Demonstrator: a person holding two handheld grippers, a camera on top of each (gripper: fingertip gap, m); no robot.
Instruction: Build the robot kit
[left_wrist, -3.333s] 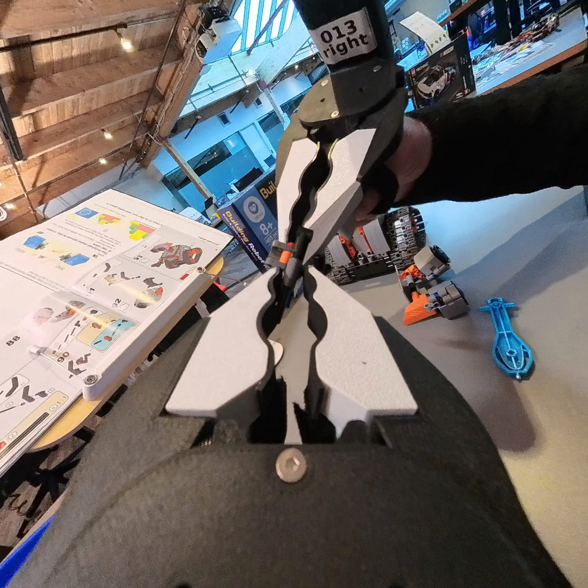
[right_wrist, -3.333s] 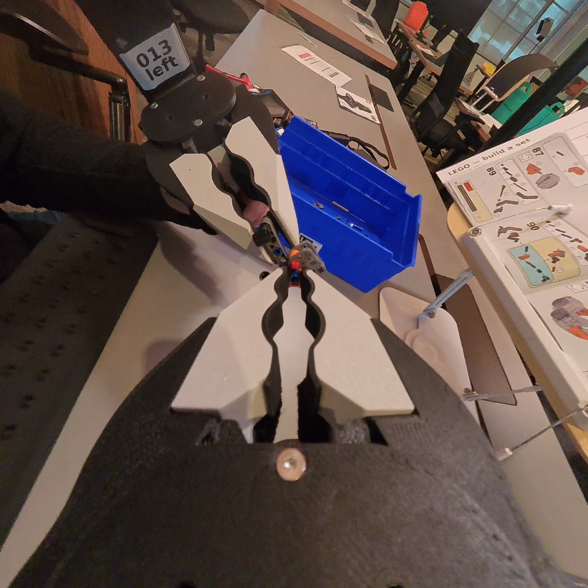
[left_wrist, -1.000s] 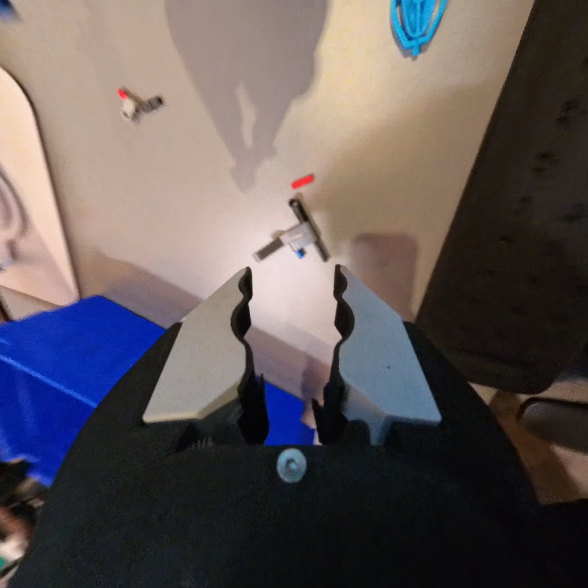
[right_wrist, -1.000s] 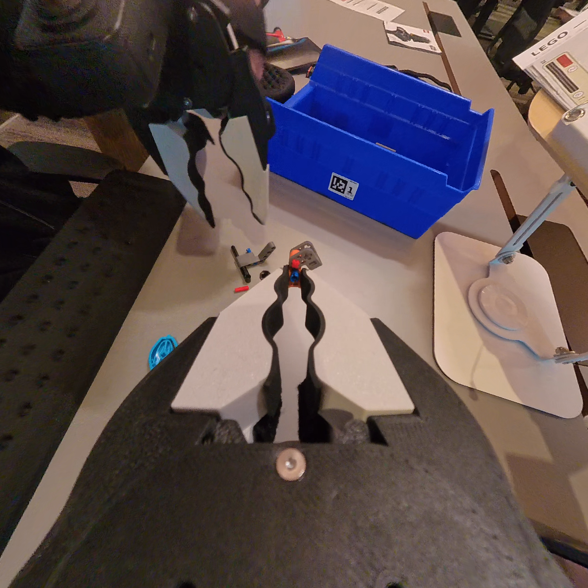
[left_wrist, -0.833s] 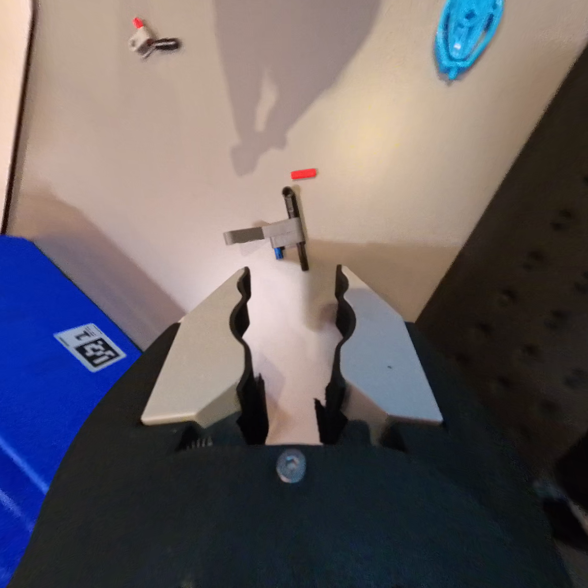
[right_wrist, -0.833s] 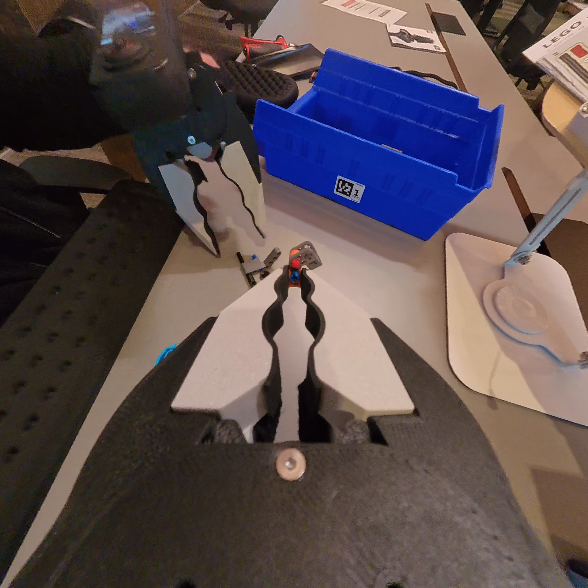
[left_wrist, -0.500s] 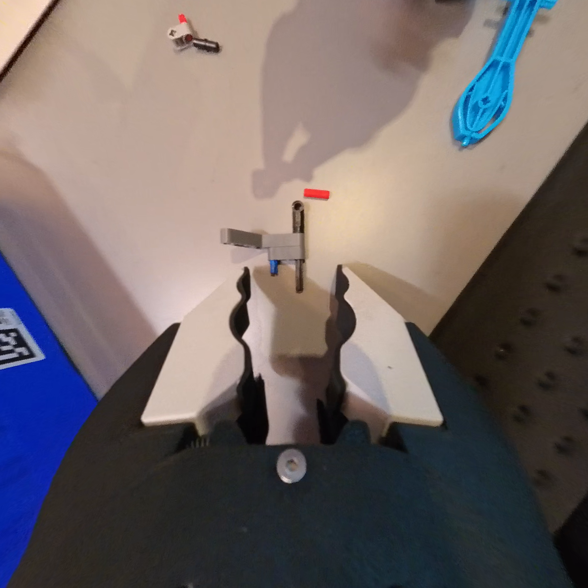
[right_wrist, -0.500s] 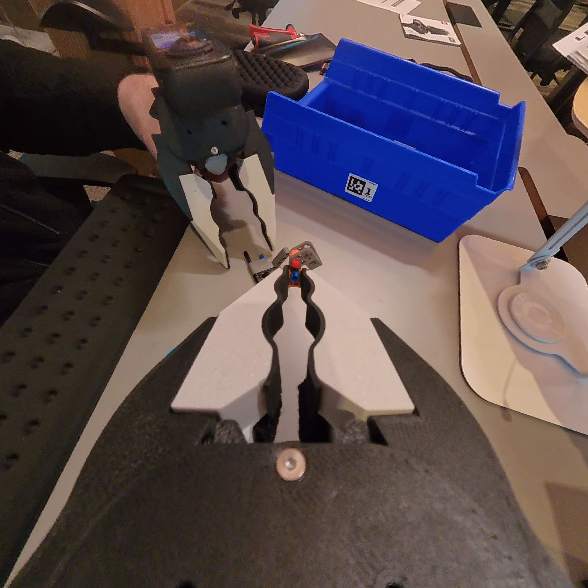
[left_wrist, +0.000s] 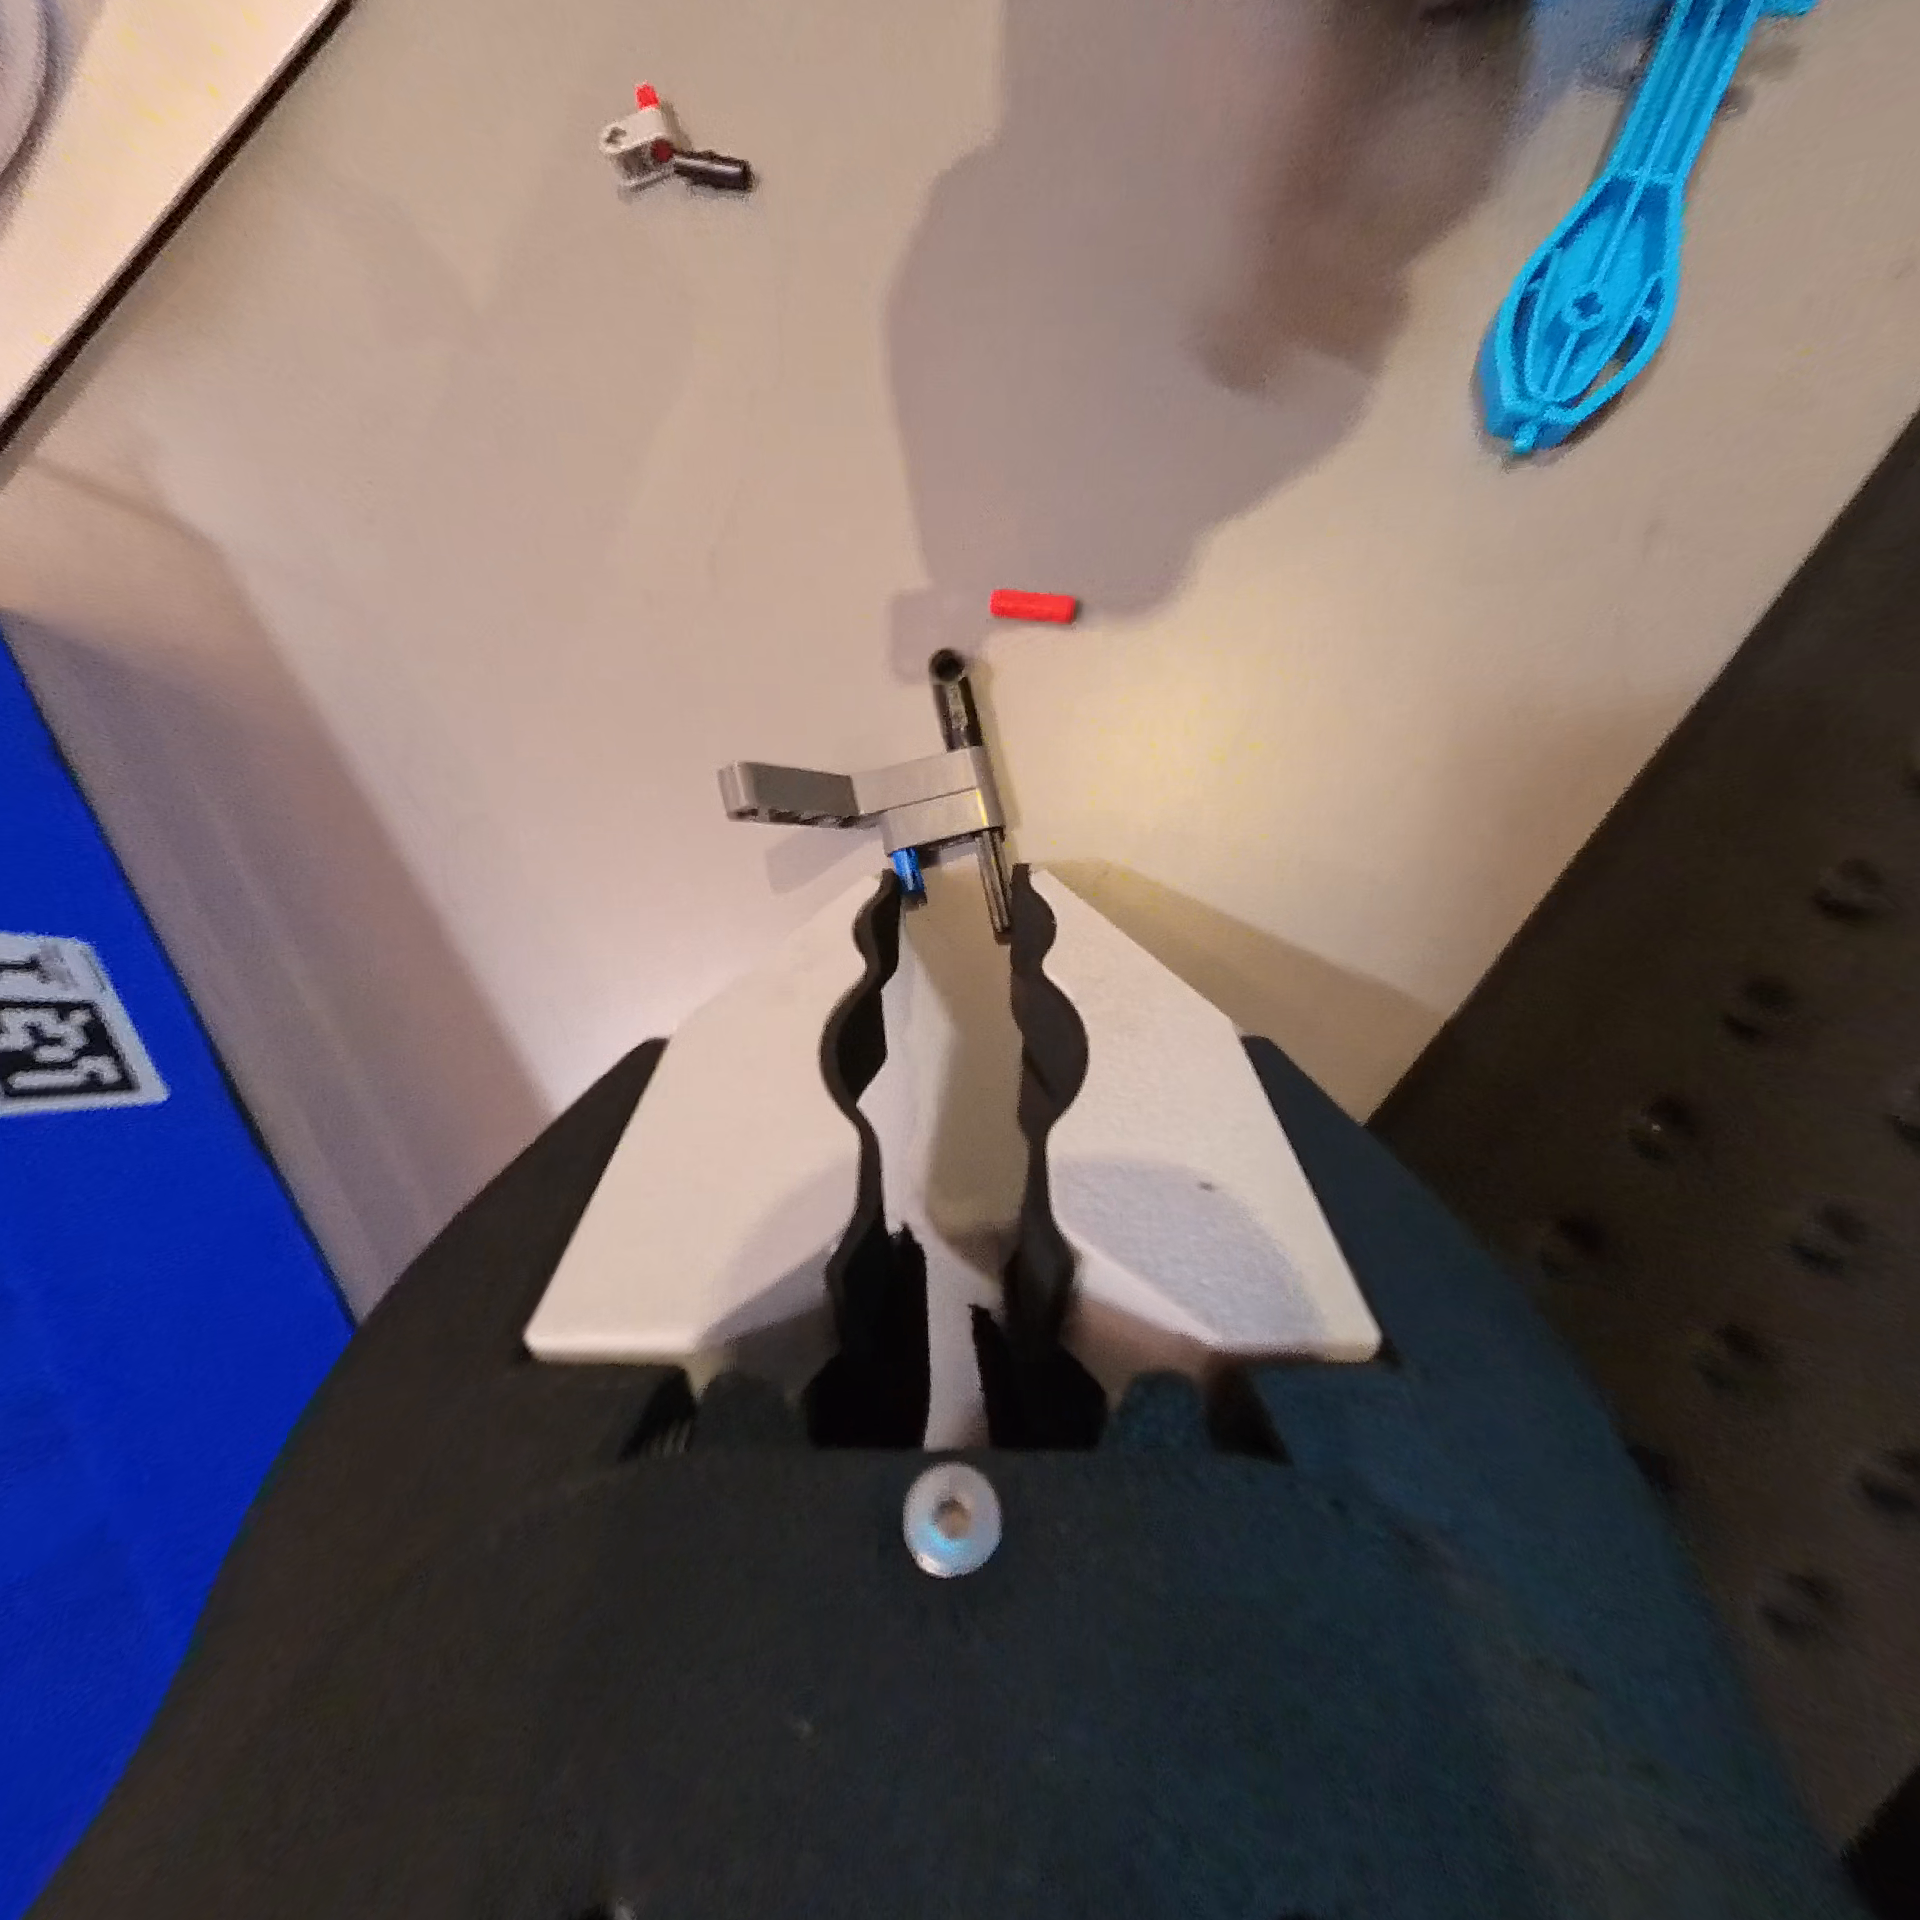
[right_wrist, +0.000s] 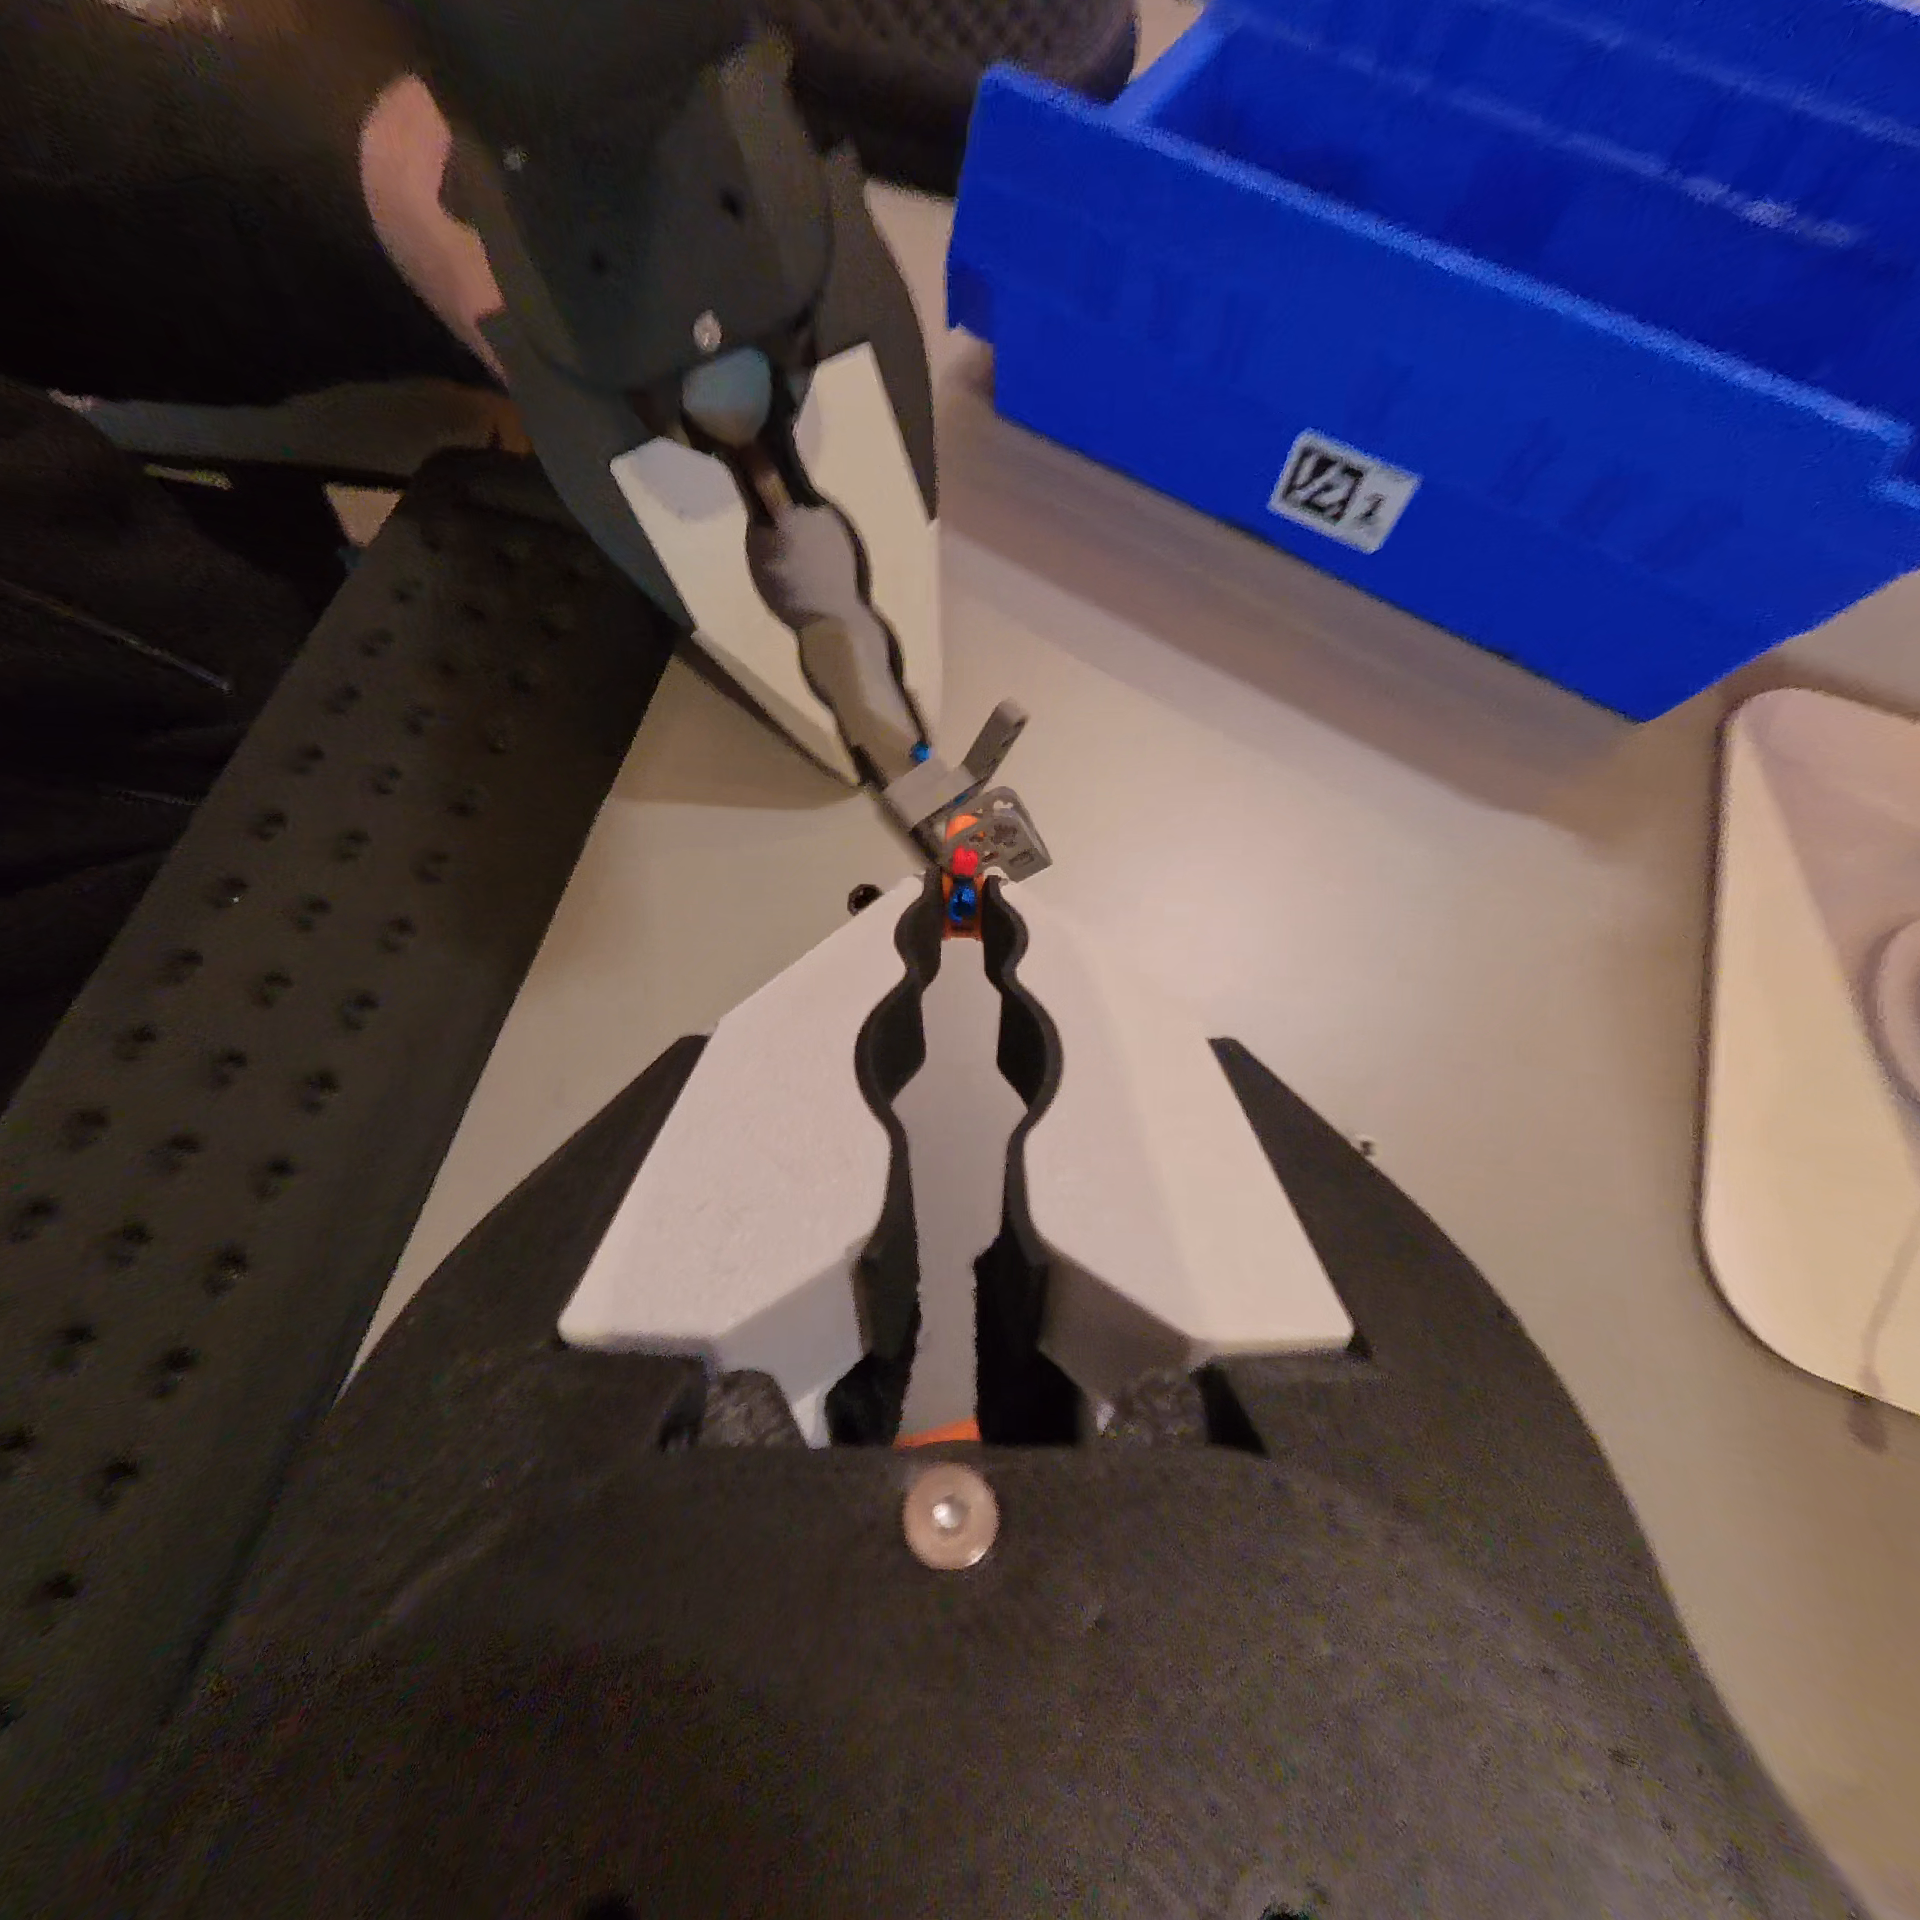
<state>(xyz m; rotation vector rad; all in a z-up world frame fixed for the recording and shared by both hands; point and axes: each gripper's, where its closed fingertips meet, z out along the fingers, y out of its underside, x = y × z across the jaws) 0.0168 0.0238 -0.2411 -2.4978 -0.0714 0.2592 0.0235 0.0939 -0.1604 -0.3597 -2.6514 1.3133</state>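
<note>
Clenched on the black axle of a small grey beam assembly (left_wrist: 914, 805), the left gripper (left_wrist: 954, 883) has it at its jaw tips over the table (left_wrist: 520, 436); the right gripper (right_wrist: 961, 904) pinches an orange-and-grey piece (right_wrist: 971, 857), which sits against the grey one; a red pin (left_wrist: 1031, 605) lies just past them, a blue bin (right_wrist: 1455, 332) near, a light-blue tool (left_wrist: 1590, 281) and a small grey connector (left_wrist: 665, 151) well apart

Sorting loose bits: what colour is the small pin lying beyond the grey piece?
Red pin, clearest in the left wrist view.
</note>
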